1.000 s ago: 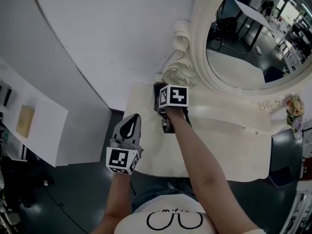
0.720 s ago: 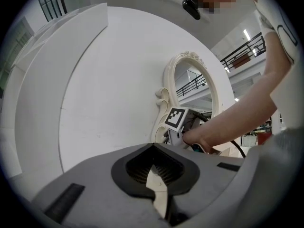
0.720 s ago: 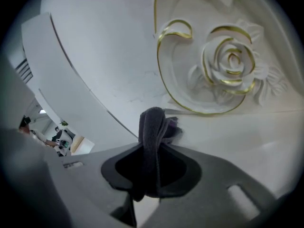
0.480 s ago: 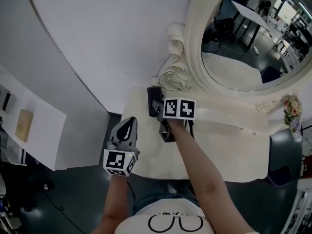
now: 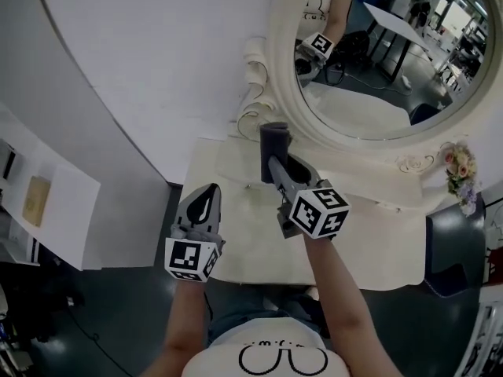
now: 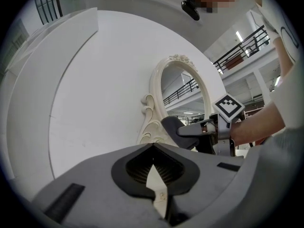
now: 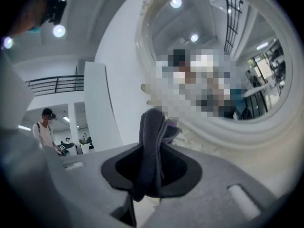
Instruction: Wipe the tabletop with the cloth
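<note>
Above the desk's [image 5: 369,242] back edge, just before the mirror frame [image 5: 283,61], the right gripper [image 5: 276,166] clamps the dark cloth [image 5: 274,141] and points roughly level, apparently clear of the surface. Wiping seems not yet under way — next the cloth must come down flat onto the top. Near the left edge the left gripper [image 5: 211,191] hovers level — jaws together, empty.

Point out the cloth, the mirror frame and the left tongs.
cloth [image 5: 274,149]: head view, its free upper end.
mirror frame [image 5: 281,69]: head view, left side of the rim.
left tongs [image 5: 211,188]: head view, where the closed tips meet.
</note>
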`<state>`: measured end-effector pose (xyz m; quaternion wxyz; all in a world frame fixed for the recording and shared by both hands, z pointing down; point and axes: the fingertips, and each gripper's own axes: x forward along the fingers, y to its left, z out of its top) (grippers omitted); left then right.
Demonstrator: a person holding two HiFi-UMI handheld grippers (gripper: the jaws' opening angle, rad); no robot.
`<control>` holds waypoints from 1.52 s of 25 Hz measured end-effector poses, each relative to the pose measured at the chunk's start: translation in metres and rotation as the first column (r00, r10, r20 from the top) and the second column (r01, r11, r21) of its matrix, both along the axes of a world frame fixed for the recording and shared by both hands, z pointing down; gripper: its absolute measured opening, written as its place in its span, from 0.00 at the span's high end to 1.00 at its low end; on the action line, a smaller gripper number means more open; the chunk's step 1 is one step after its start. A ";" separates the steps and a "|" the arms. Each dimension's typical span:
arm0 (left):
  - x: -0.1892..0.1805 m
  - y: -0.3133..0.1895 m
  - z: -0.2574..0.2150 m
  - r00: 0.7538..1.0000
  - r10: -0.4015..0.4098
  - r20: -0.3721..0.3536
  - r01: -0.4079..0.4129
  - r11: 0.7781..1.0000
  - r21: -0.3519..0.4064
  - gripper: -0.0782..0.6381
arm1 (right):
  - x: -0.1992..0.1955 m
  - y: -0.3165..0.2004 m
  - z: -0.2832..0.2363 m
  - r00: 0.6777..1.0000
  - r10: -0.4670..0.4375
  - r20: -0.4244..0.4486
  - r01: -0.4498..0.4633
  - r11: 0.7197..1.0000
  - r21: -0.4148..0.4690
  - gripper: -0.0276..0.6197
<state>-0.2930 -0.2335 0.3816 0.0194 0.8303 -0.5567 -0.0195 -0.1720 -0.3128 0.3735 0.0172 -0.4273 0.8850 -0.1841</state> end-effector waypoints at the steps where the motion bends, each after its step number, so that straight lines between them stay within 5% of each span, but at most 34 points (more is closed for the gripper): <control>1: 0.003 0.003 -0.007 1.000 -0.001 -0.002 0.001 1.000 0.013 0.89 | 0.010 0.008 -0.013 1.000 0.010 -0.026 -0.008 0.997 0.074 0.81; 3: 0.010 0.010 -0.020 1.000 0.002 -0.007 -0.002 0.999 0.040 0.89 | 0.029 0.030 -0.040 0.995 0.046 -0.090 -0.022 0.969 0.245 0.81; 6: 0.023 0.020 -0.037 1.000 0.011 -0.006 -0.010 0.997 0.079 0.89 | 0.061 0.067 -0.077 0.975 0.151 -0.165 -0.059 0.884 0.465 0.81; 8: 0.032 0.027 -0.046 1.000 0.013 -0.005 -0.012 0.995 0.098 0.89 | 0.081 0.087 -0.090 0.962 0.205 -0.182 -0.080 0.846 0.528 0.81; 12: 0.059 0.037 -0.062 1.000 0.022 0.000 -0.021 0.991 0.128 0.89 | 0.117 0.115 -0.103 0.944 0.261 -0.200 -0.104 0.815 0.570 0.81; 38: 0.331 0.069 -0.083 0.981 0.190 0.025 -0.192 0.968 0.160 0.89 | 0.426 0.204 -0.083 0.863 0.486 -0.138 -0.375 0.799 0.470 0.81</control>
